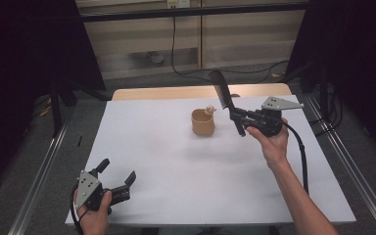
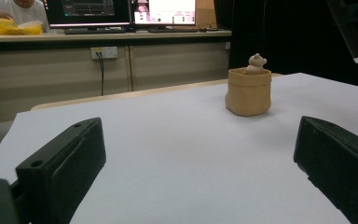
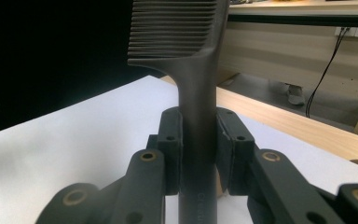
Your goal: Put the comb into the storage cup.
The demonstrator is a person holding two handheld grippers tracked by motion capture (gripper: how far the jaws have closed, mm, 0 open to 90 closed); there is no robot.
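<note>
High view: a white rectangular tabletop (image 1: 176, 161) carried a small tan cup-shaped holder (image 1: 202, 122) near its far middle, with a little tan bear-like figure (image 1: 209, 109) sitting in its mouth.
Right gripper: the right gripper (image 1: 238, 116) was held above the far right part of the tabletop, just beside the holder on its right and apart from it; its jaws were clamped on the handle of a long black plastic comb (image 1: 221, 89).
Comb: it rose up and away from the jaws, tilted toward the far edge, toothed part uppermost, with the end of its handle sticking out below the jaws.
Right gripper view: the comb (image 3: 196, 93) stood straight up between the two black pads (image 3: 171, 140), which pressed on its handle from both sides; the teeth showed at the top left.
Left gripper: the left gripper (image 1: 117, 174) lay low at the near left corner of the tabletop, held by a hand (image 1: 94, 215), jaws spread wide with nothing between them.
Left gripper view: the holder (image 2: 248, 91) with the bear-like figure (image 2: 256, 63) stood well apart, ahead on the white tabletop (image 2: 182, 154); bare surface lay between the two jaws.
Background: a wooden edge ran behind the far side of the tabletop, and a desk with lit monitors (image 2: 121, 11) stood beyond.
</note>
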